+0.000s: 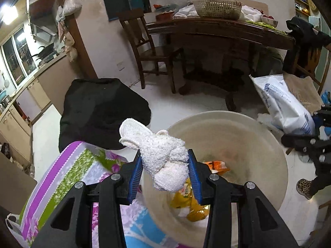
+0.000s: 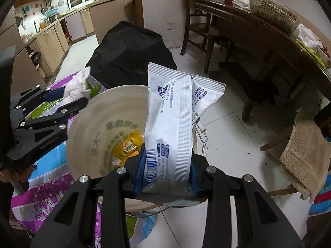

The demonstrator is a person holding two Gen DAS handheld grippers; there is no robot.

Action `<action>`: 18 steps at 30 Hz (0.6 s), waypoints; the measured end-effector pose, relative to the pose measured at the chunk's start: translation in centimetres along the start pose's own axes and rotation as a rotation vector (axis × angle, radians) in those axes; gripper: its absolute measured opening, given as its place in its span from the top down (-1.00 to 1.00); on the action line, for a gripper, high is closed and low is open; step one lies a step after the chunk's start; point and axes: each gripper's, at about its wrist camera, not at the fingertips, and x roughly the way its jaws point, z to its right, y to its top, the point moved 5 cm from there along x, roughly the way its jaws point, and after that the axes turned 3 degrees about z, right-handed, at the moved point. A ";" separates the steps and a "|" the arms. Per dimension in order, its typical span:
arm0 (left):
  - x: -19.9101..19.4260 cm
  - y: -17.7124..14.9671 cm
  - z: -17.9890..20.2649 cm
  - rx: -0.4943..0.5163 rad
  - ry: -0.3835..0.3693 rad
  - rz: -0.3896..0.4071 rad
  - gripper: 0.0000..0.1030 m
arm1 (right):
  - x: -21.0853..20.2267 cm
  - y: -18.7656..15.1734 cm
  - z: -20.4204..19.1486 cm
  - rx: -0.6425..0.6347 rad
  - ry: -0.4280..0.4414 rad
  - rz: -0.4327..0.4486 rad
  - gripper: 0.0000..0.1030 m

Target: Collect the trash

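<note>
- Left fingers (image 1: 165, 165) are clamped on a white rag (image 1: 163, 157), blue pads pressing its bunched middle, so the loose end flops forward and up.
- Right fingers (image 2: 166, 173) are clamped on a white packet (image 2: 171, 124) near its barcode end; the rest stands tall above them, held by the bottom so it can drop end-first.
- Both loads hang at the bucket (image 1: 258, 144), the rag over its near rim and the packet over its right side. That fits trash being carried to a bin, with release as the likely next step.
- Inside the bucket lie a yellow wrapper (image 2: 129, 145) and an orange wrapper (image 1: 217, 165), so some trash is already collected.
- Left of the bucket is a floral cloth (image 1: 68, 169); whether the bucket rests on it cannot be told.
- Behind the cloth sits a black bag (image 1: 103, 111), slumped.
- Farther off stand a chair (image 1: 153, 49) and a dark table (image 1: 227, 31) with a basket (image 1: 217, 8) on it, both well apart from the bucket.
</note>
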 end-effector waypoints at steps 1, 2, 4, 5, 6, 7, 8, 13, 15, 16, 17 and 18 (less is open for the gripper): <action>0.5 0.3 0.3 -0.003 -0.007 -0.002 0.17 | 0.1 0.0 -0.1 -0.002 0.001 -0.005 0.35; 0.5 0.2 0.4 -0.003 -0.009 -0.003 0.17 | 0.3 0.0 -0.3 -0.009 0.001 -0.010 0.35; 0.7 0.0 0.5 0.004 -0.011 -0.004 0.17 | 0.5 0.2 -0.6 -0.012 0.012 -0.017 0.35; 0.8 0.1 0.7 0.009 -0.012 -0.004 0.17 | 0.5 0.3 -0.6 -0.015 0.014 -0.019 0.35; 0.9 0.0 0.8 0.012 -0.012 -0.004 0.17 | 0.7 0.4 -0.5 -0.022 0.014 -0.022 0.35; 1.1 0.1 1.0 0.017 -0.013 -0.004 0.17 | 0.9 0.4 -0.7 -0.029 0.016 -0.027 0.34; 1.1 0.0 1.1 0.019 -0.015 -0.004 0.17 | 1.0 0.4 -0.8 -0.032 0.016 -0.032 0.35; 1.3 -0.5 0.9 0.024 -0.012 -0.009 0.17 | 1.6 0.5 -1.2 -0.052 0.012 -0.054 0.34; 1.3 -0.6 0.7 0.024 -0.011 -0.009 0.17 | 1.7 0.7 -1.3 -0.052 0.016 -0.060 0.34; 1.3 -0.6 0.7 0.025 -0.012 -0.009 0.17 | 1.7 0.7 -1.3 -0.052 0.020 -0.064 0.34; 1.4 -0.6 0.7 0.025 -0.011 -0.010 0.17 | 1.8 0.7 -1.3 -0.052 0.023 -0.067 0.34; 1.3 -0.7 0.5 0.025 -0.012 -0.010 0.17 | 1.9 0.8 -1.3 -0.055 0.022 -0.071 0.34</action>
